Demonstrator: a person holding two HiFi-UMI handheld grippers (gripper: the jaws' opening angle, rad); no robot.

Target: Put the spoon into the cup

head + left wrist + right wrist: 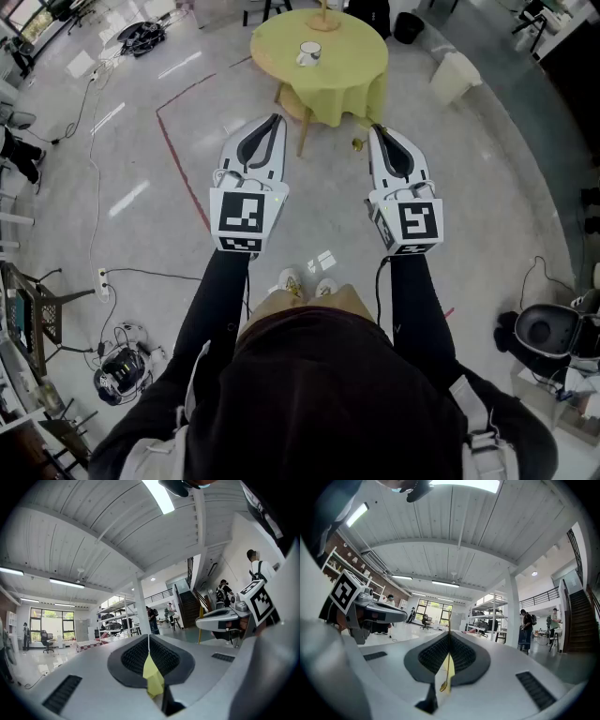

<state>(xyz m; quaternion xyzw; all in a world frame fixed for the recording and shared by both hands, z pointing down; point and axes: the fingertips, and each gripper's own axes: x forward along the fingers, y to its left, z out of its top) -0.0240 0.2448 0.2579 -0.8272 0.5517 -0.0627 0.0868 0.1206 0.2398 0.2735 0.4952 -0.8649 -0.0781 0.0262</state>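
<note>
The right tool [376,130] is pressed together on a thin gold spoon [443,685], pinched between its jaws; the left tool [275,119] is pressed together too, with nothing held. A white cup [309,53] is set on the far round bench [349,77] draped in yellow cloth, well apart from both tools.

Left gripper [275,117], right gripper [377,128] pinching a spoon [359,143], white cup [309,53] on yellow table [356,80] beyond

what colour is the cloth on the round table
Plain yellow-green; the cloth shows best in the head view.
</note>
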